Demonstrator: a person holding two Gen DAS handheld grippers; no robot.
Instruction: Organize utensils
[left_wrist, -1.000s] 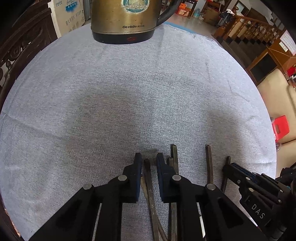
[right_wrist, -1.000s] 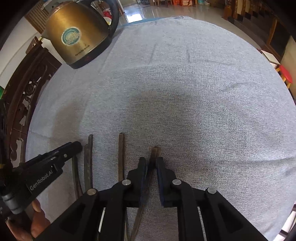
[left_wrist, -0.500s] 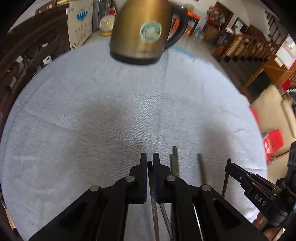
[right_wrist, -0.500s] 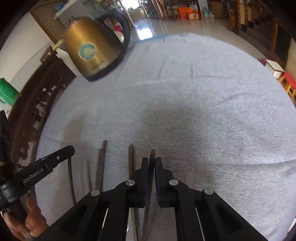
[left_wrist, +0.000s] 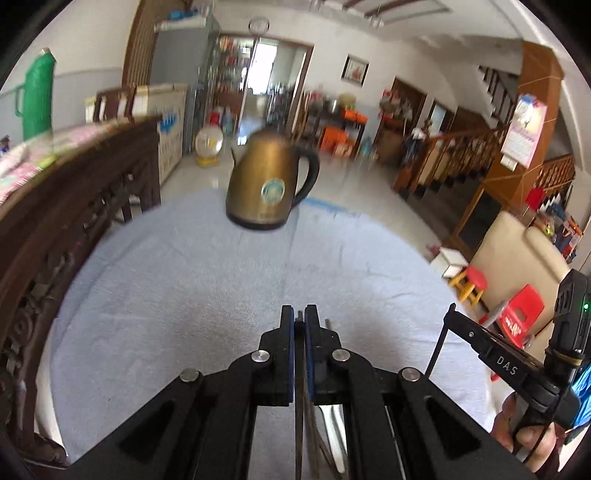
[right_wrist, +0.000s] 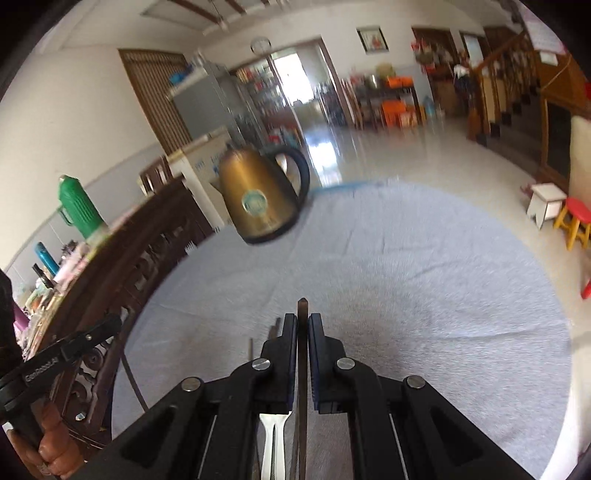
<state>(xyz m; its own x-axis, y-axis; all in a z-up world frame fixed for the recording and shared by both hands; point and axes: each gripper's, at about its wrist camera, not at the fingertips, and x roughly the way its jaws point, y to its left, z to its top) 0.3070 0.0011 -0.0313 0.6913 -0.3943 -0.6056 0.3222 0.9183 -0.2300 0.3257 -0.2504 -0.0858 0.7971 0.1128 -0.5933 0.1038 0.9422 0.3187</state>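
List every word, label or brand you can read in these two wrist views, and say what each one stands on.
"DAS" – on the right gripper, seen from the left wrist view.
"GenRobot.AI" – on the left gripper, seen from the right wrist view; small, only just legible.
Round emblem and lettering on the brass kettle – too blurred to read.
Wall calendar by the stairs – too blurred to read.

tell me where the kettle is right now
The kettle stands at the far edge of the grey tablecloth, straight ahead in the left wrist view and ahead-left in the right wrist view, beside the dark carved wooden furniture.
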